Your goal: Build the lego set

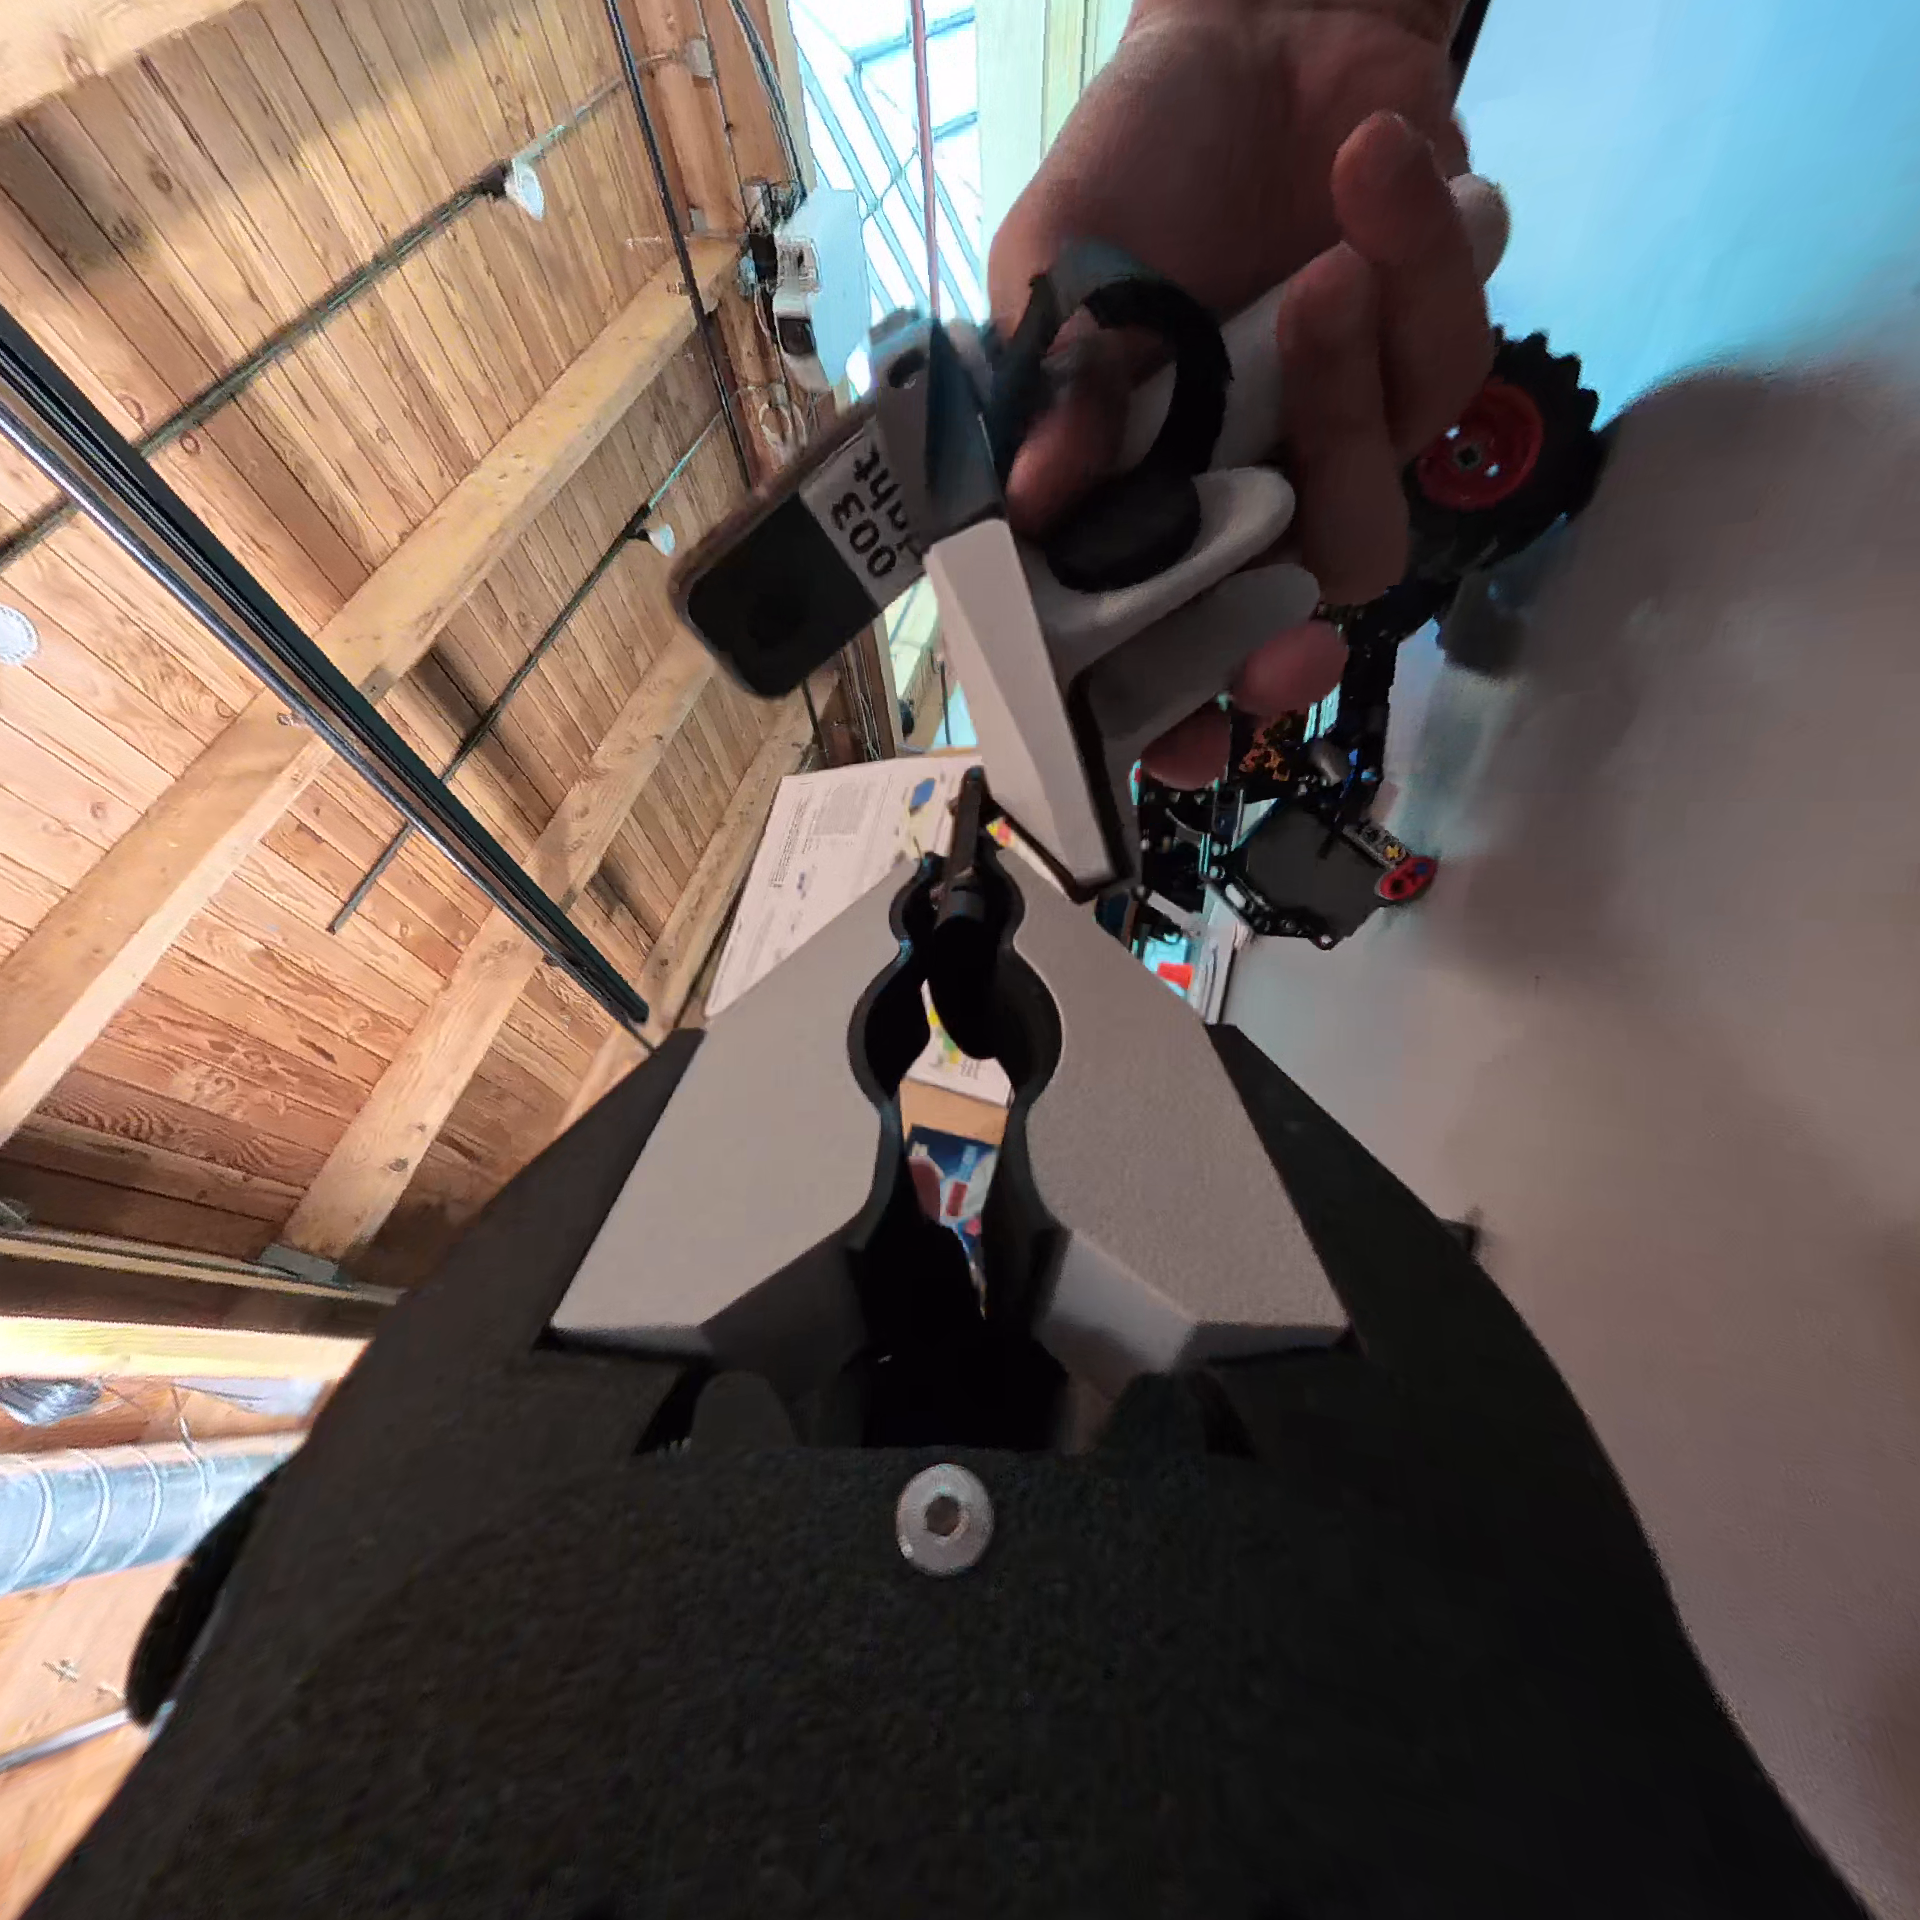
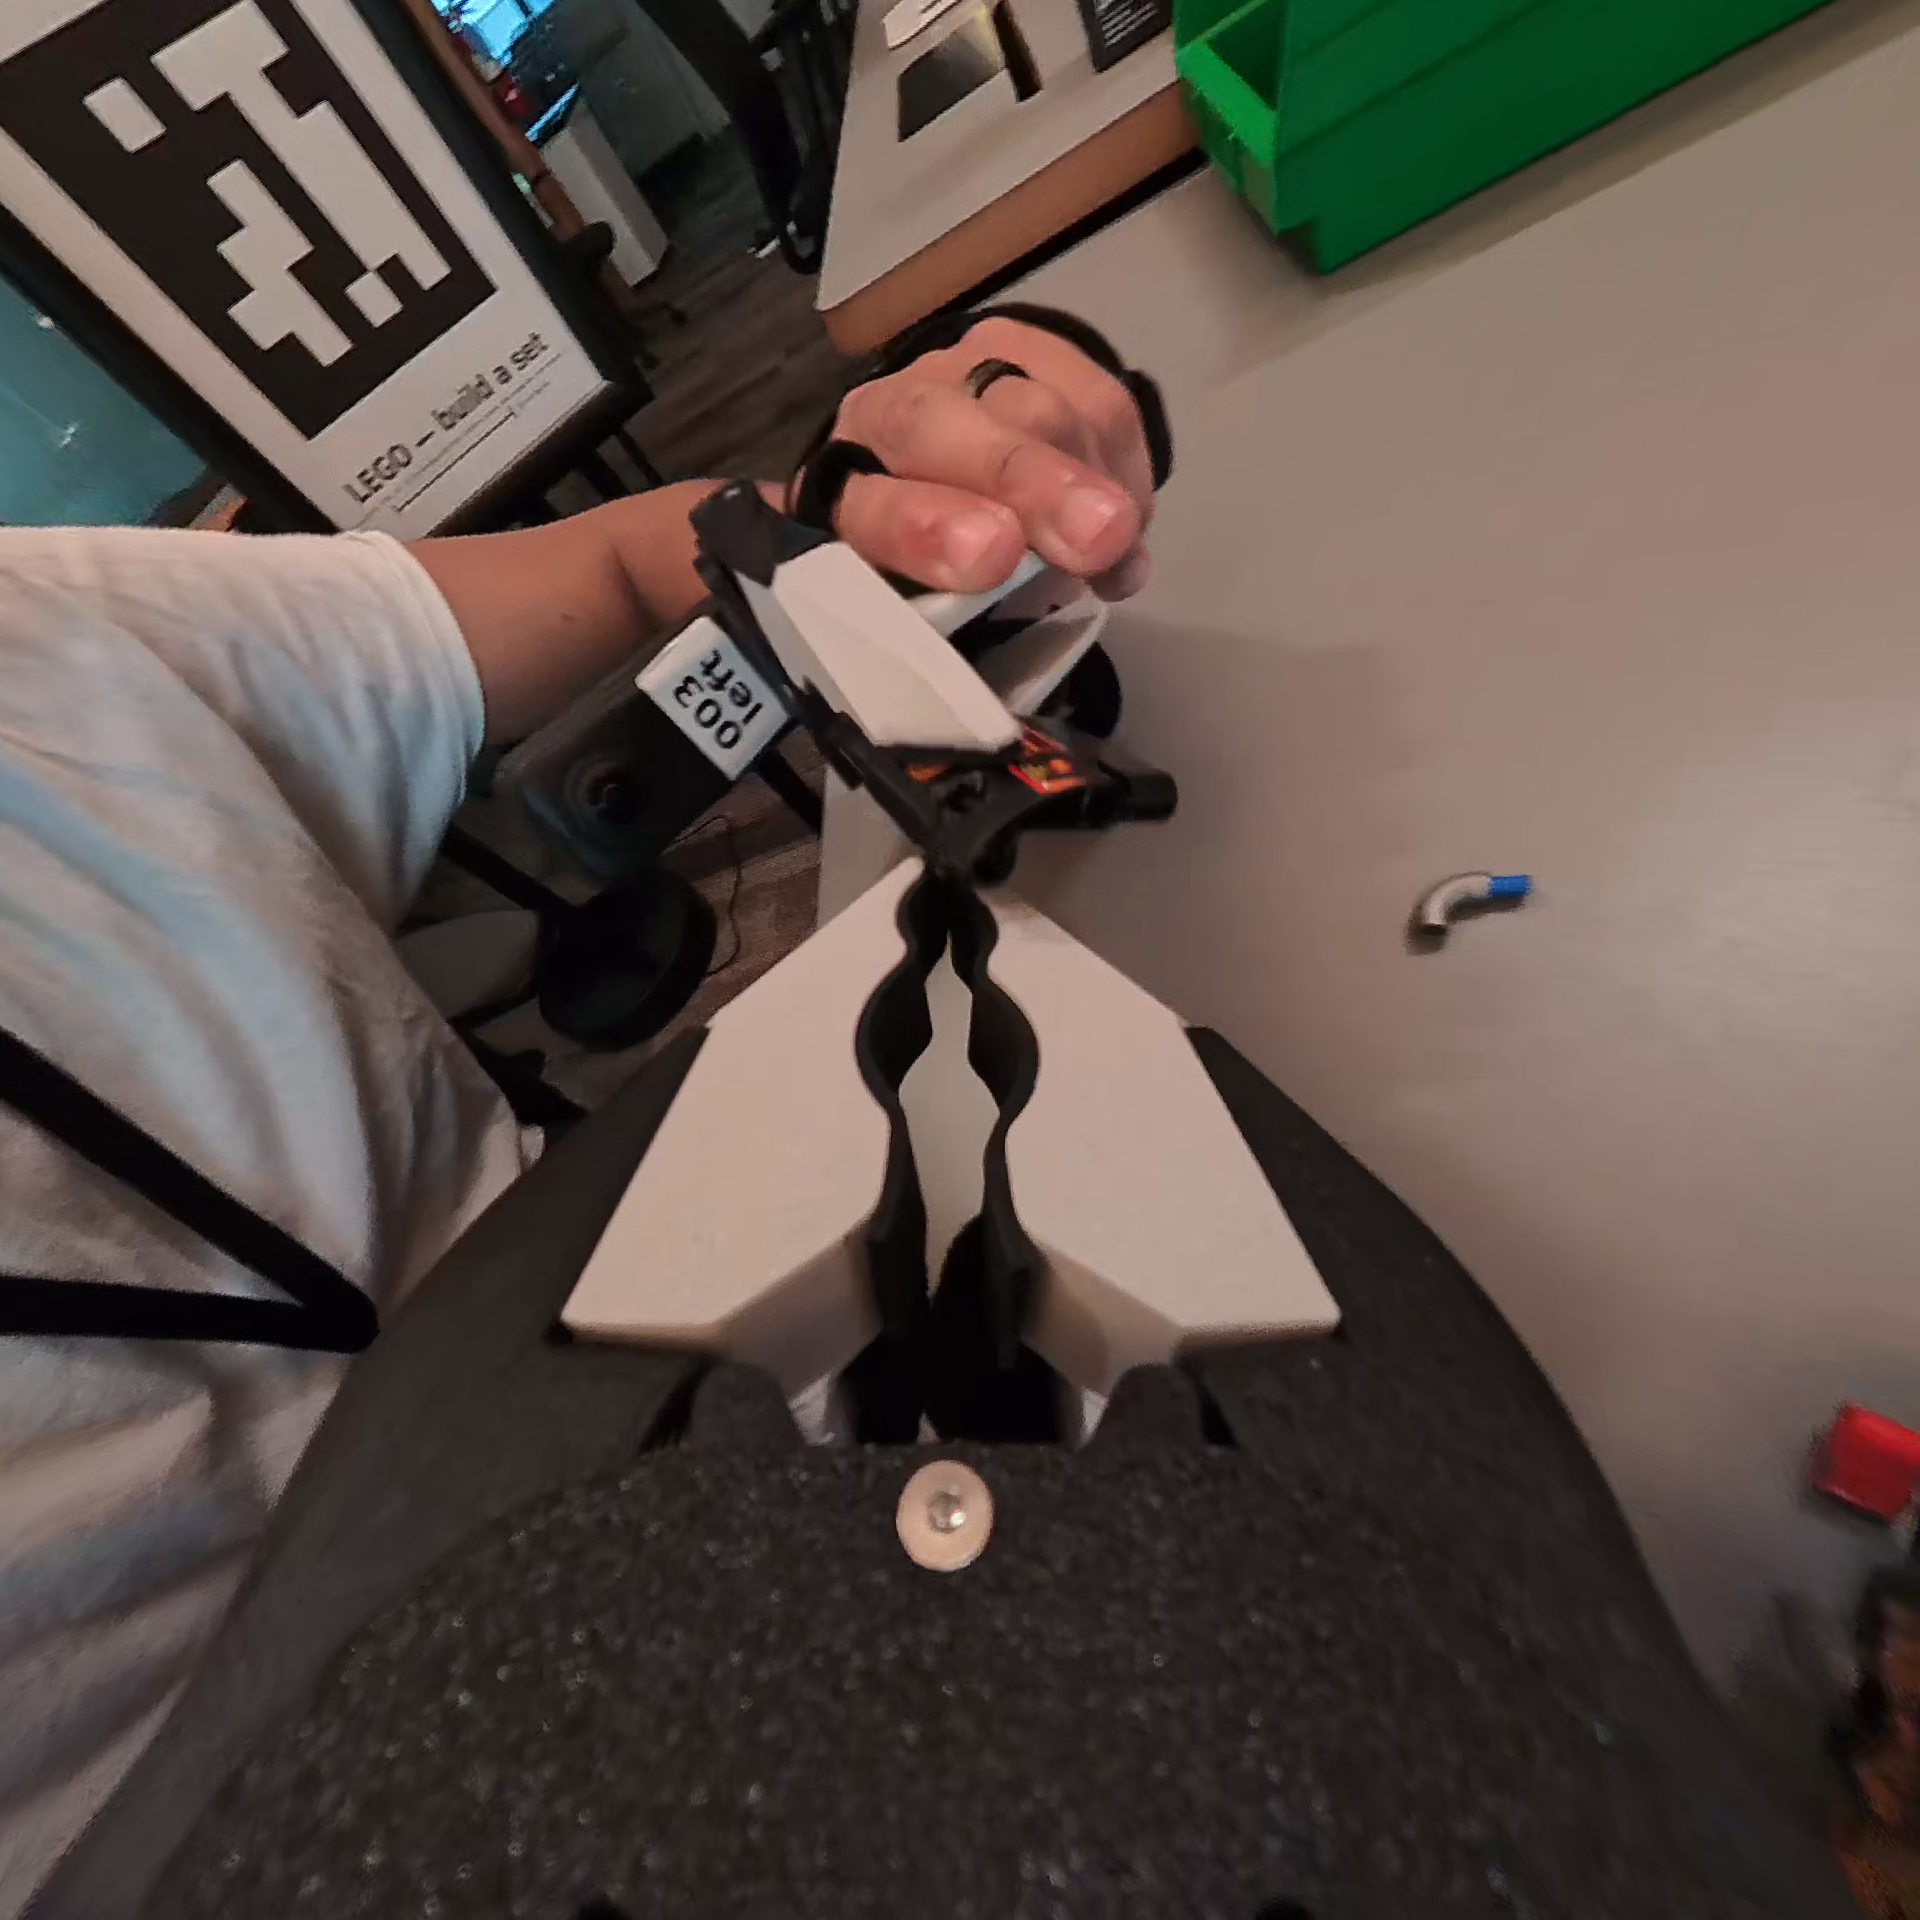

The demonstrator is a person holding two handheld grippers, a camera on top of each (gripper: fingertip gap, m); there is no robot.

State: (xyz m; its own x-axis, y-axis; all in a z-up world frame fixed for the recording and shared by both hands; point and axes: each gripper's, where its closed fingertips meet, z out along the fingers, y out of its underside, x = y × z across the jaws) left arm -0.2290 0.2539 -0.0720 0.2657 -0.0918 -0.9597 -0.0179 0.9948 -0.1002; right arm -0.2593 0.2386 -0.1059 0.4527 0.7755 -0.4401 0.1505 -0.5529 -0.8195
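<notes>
my left claw (image 1: 958,902) is closed on a small black part (image 1: 968,831), which sticks out from between the tips, up in the air and not on the table. my right claw (image 2: 940,896) is almost together. its tips seem to pinch the near corner of the same part, which has orange marks on its side, but i cannot see clearly how firm this pinch is. so both claws meet at this one part, tip against tip, above the grey table (image 2: 1558,623). behind them stands a toy car with a black tyre and red hub (image 1: 1481,457); it touches neither claw. some printed sheets (image 1: 821,852) lie further back. on the table near my right claw lies a small grey elbow piece with a blue end (image 2: 1465,900), well apart from the green bins (image 2: 1455,135) at the far edge, and a red piece (image 2: 1870,1455) lies at the right border. my white sleeve (image 2: 208,831) covers the left side of that view.
</notes>
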